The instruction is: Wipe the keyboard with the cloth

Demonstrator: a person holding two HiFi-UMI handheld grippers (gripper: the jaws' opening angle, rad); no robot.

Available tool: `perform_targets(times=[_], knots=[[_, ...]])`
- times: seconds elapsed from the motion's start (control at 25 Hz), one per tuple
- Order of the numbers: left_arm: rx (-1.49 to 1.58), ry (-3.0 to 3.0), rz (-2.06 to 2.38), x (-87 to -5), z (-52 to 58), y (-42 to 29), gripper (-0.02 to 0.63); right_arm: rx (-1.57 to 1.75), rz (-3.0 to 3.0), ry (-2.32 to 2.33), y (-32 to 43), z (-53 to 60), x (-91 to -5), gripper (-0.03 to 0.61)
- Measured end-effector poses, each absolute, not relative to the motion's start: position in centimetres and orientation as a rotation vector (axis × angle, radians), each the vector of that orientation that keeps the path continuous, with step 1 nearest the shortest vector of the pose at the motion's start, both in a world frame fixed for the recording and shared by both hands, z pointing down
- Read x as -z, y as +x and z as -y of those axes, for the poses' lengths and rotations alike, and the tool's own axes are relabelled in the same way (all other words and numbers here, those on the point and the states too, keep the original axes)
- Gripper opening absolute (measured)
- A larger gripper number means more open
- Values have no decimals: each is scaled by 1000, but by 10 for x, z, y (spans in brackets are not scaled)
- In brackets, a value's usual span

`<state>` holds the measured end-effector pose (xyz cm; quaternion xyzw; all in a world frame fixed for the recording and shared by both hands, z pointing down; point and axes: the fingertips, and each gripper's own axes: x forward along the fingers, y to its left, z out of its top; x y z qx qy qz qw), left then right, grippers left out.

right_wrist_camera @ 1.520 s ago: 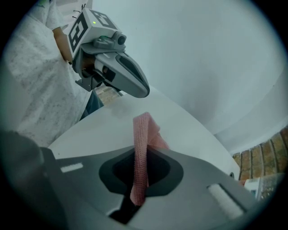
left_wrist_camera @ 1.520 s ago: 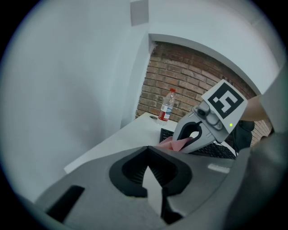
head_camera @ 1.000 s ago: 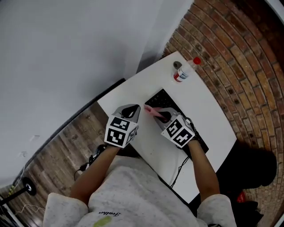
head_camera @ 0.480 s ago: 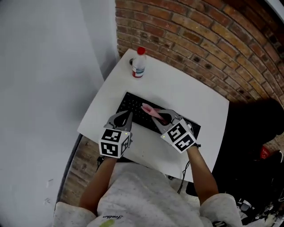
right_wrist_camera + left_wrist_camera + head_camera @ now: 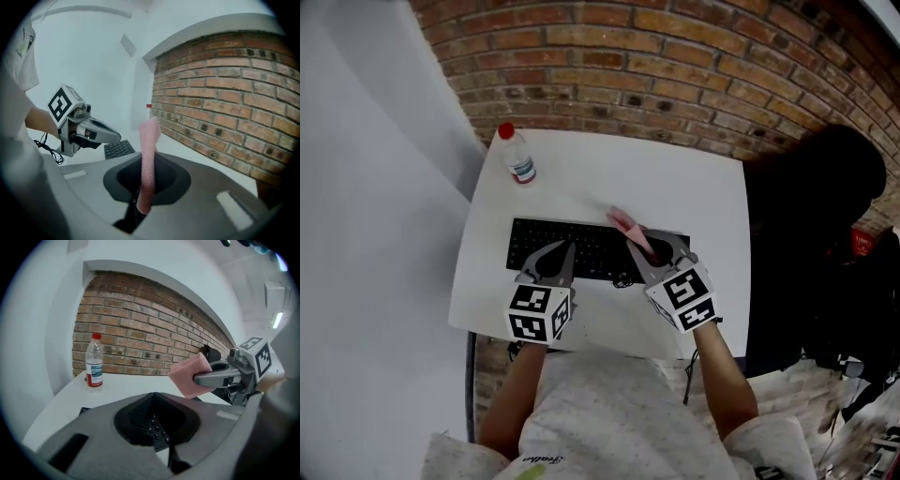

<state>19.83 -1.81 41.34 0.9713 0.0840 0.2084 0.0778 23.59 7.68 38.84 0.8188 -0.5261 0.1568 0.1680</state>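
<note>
A black keyboard [image 5: 581, 249] lies across the white table [image 5: 675, 187]. My right gripper [image 5: 643, 246] is shut on a folded pink cloth [image 5: 626, 223], which sticks out past the jaws above the keyboard's right half. In the right gripper view the pink cloth [image 5: 148, 164] stands on edge between the closed jaws. The left gripper view shows the same cloth [image 5: 190, 376] from the side. My left gripper [image 5: 555, 258] hovers over the keyboard's left half, jaws shut with nothing in them; black keys [image 5: 154, 426] show past them.
A clear water bottle with a red cap [image 5: 517, 159] stands at the table's far left corner, also in the left gripper view [image 5: 94, 363]. A brick wall [image 5: 675, 84] runs behind the table. A black cable [image 5: 689, 361] hangs off the near edge.
The head view has swung round, so the table now sits square to the brick wall. Both grippers stay over the keyboard, the right one still holding the cloth.
</note>
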Motion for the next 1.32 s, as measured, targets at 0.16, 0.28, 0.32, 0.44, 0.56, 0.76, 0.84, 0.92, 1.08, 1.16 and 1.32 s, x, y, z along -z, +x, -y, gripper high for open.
perform_targets(times=[0.16,0.28,0.32,0.44,0.56,0.76,0.84,0.92,1.08,1.16,1.32], knots=[[-613,2915,-344,-408,-7,208,-5,-461,1409,2492,242,-110,-379,21],[-595,2922,-412,-403,-25,214,-5,-484,1358,2582,241,-131,-376,20],[-591,2924,-434,-402,-30,216,-5,-490,1336,2611,241,-137,-376,20],[-592,2933,-481,-400,-43,218,-4,-497,1275,2680,240,-151,-375,20],[-596,2938,-497,-398,-50,218,-4,-497,1252,2708,239,-159,-374,20],[-584,2933,-503,-394,-55,217,-3,-482,1256,2712,239,-164,-374,20],[-583,2937,-498,-395,-55,216,-5,-477,1262,2710,240,-163,-375,20],[-584,2942,-493,-394,-56,215,-3,-473,1270,2710,240,-163,-375,20],[-591,2945,-482,-395,-57,215,-3,-474,1292,2698,239,-162,-376,20],[-591,2944,-480,-395,-58,216,-3,-474,1299,2694,239,-162,-376,20],[-589,2942,-480,-395,-61,217,-3,-475,1307,2690,240,-164,-376,20]])
